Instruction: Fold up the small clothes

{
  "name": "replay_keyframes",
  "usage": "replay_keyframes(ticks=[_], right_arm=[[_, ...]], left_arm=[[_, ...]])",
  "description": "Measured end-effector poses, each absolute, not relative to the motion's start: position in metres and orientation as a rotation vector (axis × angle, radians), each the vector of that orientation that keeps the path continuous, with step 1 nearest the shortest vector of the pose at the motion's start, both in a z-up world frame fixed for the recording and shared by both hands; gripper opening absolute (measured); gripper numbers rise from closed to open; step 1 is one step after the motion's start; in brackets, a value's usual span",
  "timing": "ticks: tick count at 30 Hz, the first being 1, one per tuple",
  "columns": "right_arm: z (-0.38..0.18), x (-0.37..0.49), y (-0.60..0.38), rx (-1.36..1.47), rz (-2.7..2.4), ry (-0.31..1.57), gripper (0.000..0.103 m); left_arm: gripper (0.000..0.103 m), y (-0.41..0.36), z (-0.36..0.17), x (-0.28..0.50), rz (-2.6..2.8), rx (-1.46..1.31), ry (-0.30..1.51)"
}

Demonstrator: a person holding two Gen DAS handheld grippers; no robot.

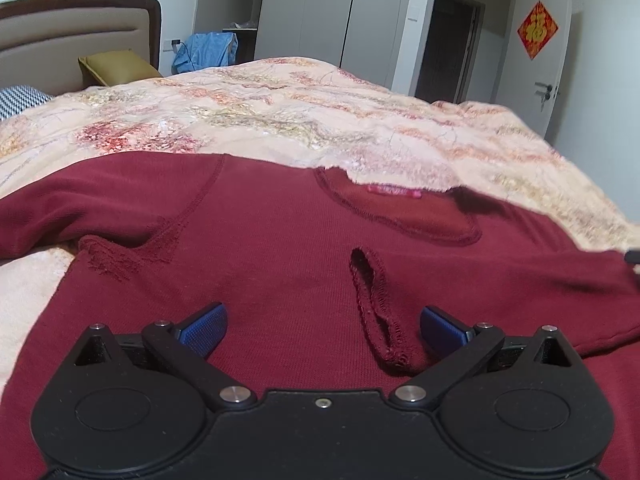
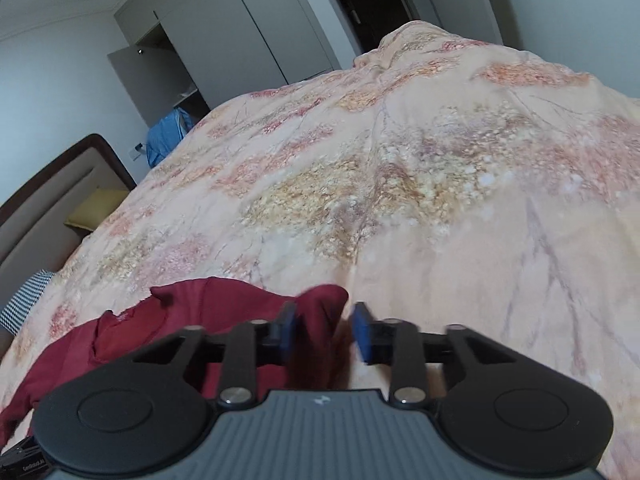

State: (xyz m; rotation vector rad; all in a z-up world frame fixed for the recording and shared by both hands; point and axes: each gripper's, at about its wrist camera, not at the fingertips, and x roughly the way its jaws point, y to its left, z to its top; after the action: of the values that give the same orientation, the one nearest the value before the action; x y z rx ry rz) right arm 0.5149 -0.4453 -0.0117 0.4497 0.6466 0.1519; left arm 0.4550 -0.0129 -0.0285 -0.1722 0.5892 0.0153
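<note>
A dark red long-sleeved shirt (image 1: 280, 240) lies spread on the floral bedspread (image 1: 280, 112), neckline (image 1: 400, 216) away from me. One sleeve cuff (image 1: 376, 304) lies folded across its chest. My left gripper (image 1: 323, 326) is open wide just above the shirt's body, the cuff between its blue pads, touching nothing. In the right wrist view my right gripper (image 2: 324, 334) is partly closed, with a bunched edge of the red shirt (image 2: 200, 312) lying between its blue pads. The view there is blurred and a gap shows beside the right pad.
The bedspread (image 2: 400, 180) covers the whole bed. A padded headboard (image 1: 72, 36), a yellow pillow (image 1: 116, 66) and a checked pillow (image 1: 18, 98) are at the left. A blue garment (image 1: 206, 50), wardrobe and doors stand beyond.
</note>
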Motion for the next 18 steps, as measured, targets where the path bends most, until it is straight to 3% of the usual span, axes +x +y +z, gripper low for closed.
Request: replay_keyframes(ticks=[2, 7, 9, 10, 11, 14, 15, 16, 17, 18], right_arm=[[-0.009, 0.497, -0.447, 0.463, 0.188, 0.646, 0.063], [-0.015, 0.451, -0.444, 0.498, 0.246, 0.684, 0.064], [-0.019, 0.438, -0.441, 0.480, 0.241, 0.690, 0.051], [-0.021, 0.434, -0.437, 0.449, 0.228, 0.694, 0.029], [-0.022, 0.430, -0.435, 0.420, 0.209, 0.696, 0.019], [-0.021, 0.422, -0.430, 0.412, 0.187, 0.679, 0.019], [-0.018, 0.420, -0.428, 0.406, 0.181, 0.668, 0.020], [-0.015, 0.417, -0.427, 0.394, 0.167, 0.654, 0.030], [-0.011, 0.413, -0.426, 0.380, 0.150, 0.640, 0.055], [-0.007, 0.408, -0.424, 0.367, 0.146, 0.620, 0.065]], left_arm=[[0.102, -0.007, -0.021, 0.447, 0.009, -0.200, 0.590], [0.103, 0.007, -0.004, 0.414, -0.002, -0.211, 0.587], [0.103, 0.018, 0.003, 0.400, 0.011, -0.207, 0.588], [0.103, 0.026, 0.007, 0.394, 0.028, -0.207, 0.589], [0.103, 0.035, 0.011, 0.387, 0.055, -0.210, 0.591], [0.103, 0.073, 0.021, 0.370, 0.155, -0.251, 0.597], [0.103, 0.088, 0.023, 0.363, 0.185, -0.269, 0.592], [0.103, 0.103, 0.023, 0.357, 0.218, -0.282, 0.586], [0.102, 0.118, 0.023, 0.352, 0.256, -0.289, 0.581], [0.103, 0.134, 0.023, 0.346, 0.296, -0.294, 0.577]])
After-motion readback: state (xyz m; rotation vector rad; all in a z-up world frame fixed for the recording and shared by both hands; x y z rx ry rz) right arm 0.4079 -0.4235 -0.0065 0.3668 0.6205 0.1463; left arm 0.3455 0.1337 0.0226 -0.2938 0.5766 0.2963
